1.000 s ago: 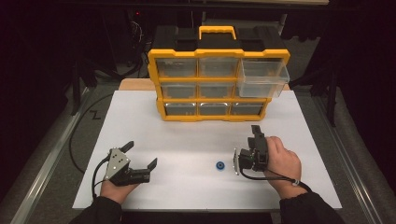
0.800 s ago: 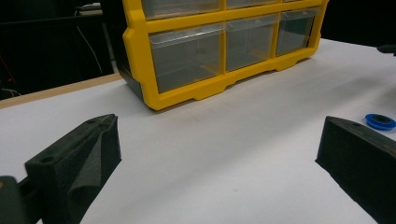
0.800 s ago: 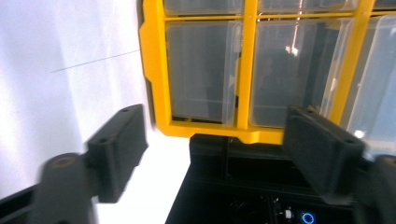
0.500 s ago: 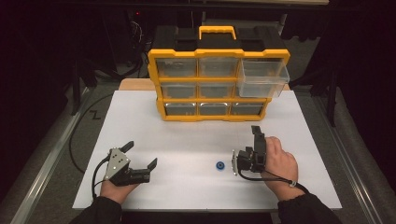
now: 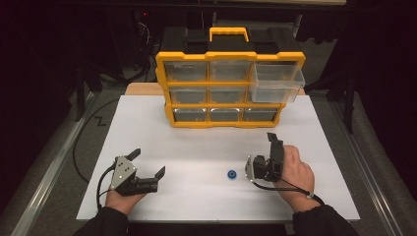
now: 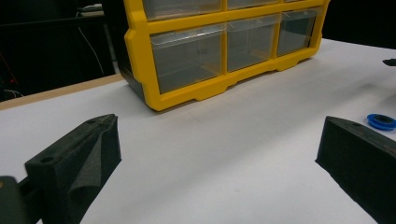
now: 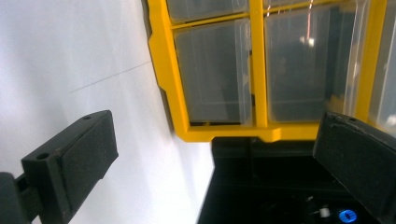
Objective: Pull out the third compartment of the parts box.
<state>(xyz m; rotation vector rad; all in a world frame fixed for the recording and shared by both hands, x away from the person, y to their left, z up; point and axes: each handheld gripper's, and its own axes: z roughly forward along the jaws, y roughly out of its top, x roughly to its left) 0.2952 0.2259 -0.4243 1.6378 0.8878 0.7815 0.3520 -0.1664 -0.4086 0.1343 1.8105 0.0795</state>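
In the high view the left gripper (image 5: 147,164) rests at the lower left of the white sheet (image 5: 196,142), jaws spread and holding nothing. Right of it, low in the middle of the frame, a small blue ring (image 5: 231,174) lies flat on the sheet. The right gripper (image 5: 260,155) sits just right of the ring, turned on its side, jaws also spread and holding nothing; it is by far the nearer tool, so the ring lies to its left, close but not touching. At top centre stands the yellow cabinet (image 5: 228,83), its upper right drawer (image 5: 276,82) pulled out.

The left gripper view catches the ring (image 6: 381,121) at its right edge, beyond the right jaw. The right gripper view looks at the cabinet (image 7: 261,70), rolled sideways.
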